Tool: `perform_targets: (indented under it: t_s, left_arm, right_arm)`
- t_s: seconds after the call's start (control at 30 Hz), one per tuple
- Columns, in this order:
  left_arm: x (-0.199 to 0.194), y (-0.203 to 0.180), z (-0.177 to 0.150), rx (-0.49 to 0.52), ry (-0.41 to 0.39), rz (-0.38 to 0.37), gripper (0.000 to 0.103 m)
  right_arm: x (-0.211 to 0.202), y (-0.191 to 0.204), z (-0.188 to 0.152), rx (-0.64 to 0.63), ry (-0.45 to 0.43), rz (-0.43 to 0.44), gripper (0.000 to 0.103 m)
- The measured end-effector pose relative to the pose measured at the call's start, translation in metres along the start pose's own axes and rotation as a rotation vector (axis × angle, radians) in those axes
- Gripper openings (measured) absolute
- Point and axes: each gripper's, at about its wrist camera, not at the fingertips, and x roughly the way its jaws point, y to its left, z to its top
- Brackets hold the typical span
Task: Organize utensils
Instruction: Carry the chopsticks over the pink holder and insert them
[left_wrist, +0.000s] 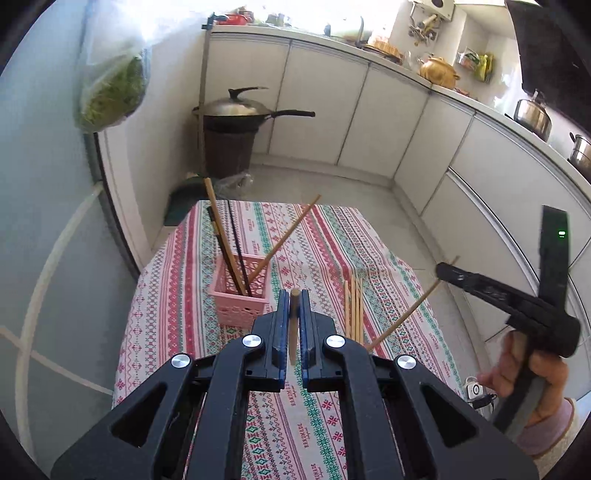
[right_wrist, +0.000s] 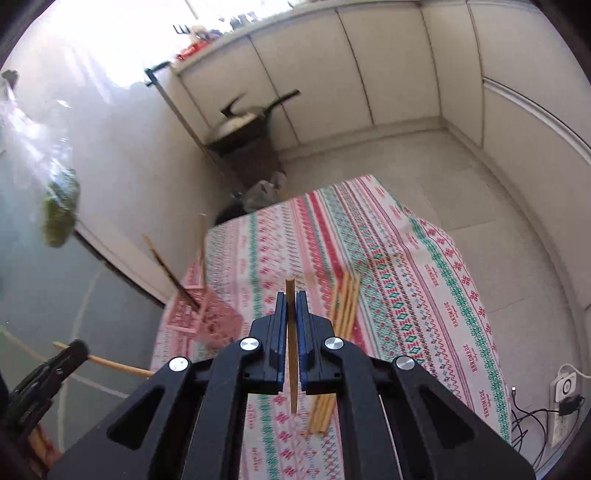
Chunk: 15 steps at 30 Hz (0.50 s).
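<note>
the left claw (left_wrist: 294, 299) is clamped on a single wooden chopstick (left_wrist: 293, 325), which stands between the blue pads and pokes out just past the tips. the right claw (right_wrist: 291, 301) is likewise pinched on its own wooden chopstick (right_wrist: 292, 332), held lengthwise between its pads, the far end sticking up beyond them. both claws hang above the bench (left_wrist: 332, 240), which is covered in a striped red, green and white patterned cloth. just right of the left claw a loose bundle of chopsticks (left_wrist: 353, 306) lies flat on the cloth. ahead and to the left stands a pink lattice basket (left_wrist: 240, 295), upright, holding several chopsticks (left_wrist: 236, 254), some light wood and some dark, all leaning at different angles. in the left view, the right claw (left_wrist: 441, 270) shows at the right edge, gripping its chopstick at a slant. beyond the bench a lidded wok (left_wrist: 236, 110) rests on a dark bin.
</note>
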Motion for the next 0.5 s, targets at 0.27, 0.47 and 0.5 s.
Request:
perform_targets:
  t_s: [0.27,0.47,0.5]
  left_arm:
    - [-0.022,0.023,0.008,-0.056,-0.043,0.046,0.004]
    - [-0.046,0.037,0.039,-0.114,-0.131,0.045,0.004]
    - [-0.049,0.039,0.045,-0.12,-0.146,0.045,0.004]
  right_arm:
    - [-0.04,0.022,0.017,0.037,-0.069,0.12,0.005]
    - [-0.059,0.04,0.033,0.052,-0.102,0.2,0.005]
    - [-0.061,0.042,0.036,0.052,-0.109,0.209,0.005]
